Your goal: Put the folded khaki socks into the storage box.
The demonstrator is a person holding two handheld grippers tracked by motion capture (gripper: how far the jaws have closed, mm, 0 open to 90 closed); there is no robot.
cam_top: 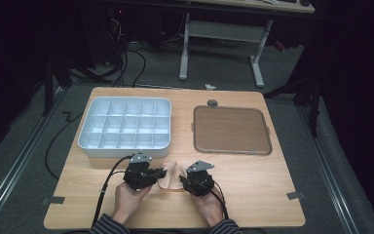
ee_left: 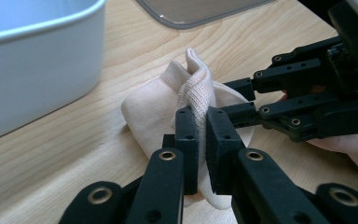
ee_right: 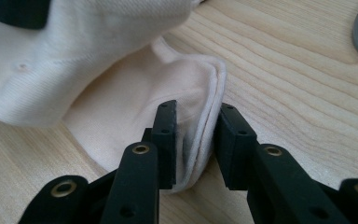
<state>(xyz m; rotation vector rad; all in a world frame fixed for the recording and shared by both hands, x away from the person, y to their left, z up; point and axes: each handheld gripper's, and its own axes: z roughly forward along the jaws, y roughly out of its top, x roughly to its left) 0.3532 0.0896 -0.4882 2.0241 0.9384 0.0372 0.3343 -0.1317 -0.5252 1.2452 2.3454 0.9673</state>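
Cloth [cam_top: 171,176], a pale pink piece, lies bunched on the worktop [cam_top: 253,195] near the middle of its near edge, and both grippers meet on it. Going from the left: the white divided tray [cam_top: 125,127] sits toward the far left corner, its near wall just beyond my left gripper [cam_top: 161,172]. In the left gripper view I see that gripper's jaws drawn nearly together, pinching a raised ribbed fold of the cloth [ee_left: 193,88] between the pads. The fold stands upright above them. To the right of it, my right gripper [cam_top: 184,181] comes in from the opposite side. In the right gripper view its jaws stand at a narrow gap, with the seamed edge of the cloth [ee_right: 200,130] between them; the left pad touches the fabric, but I cannot tell whether the right pad presses on it. Farther right, toward the far right corner, the brown lid [cam_top: 232,129] lies flat, well apart from the cloth. Open room: bare wood runs along the near edge on both sides of my hands, widest toward the near right corner. Less room lies between the tray and the left gripper.
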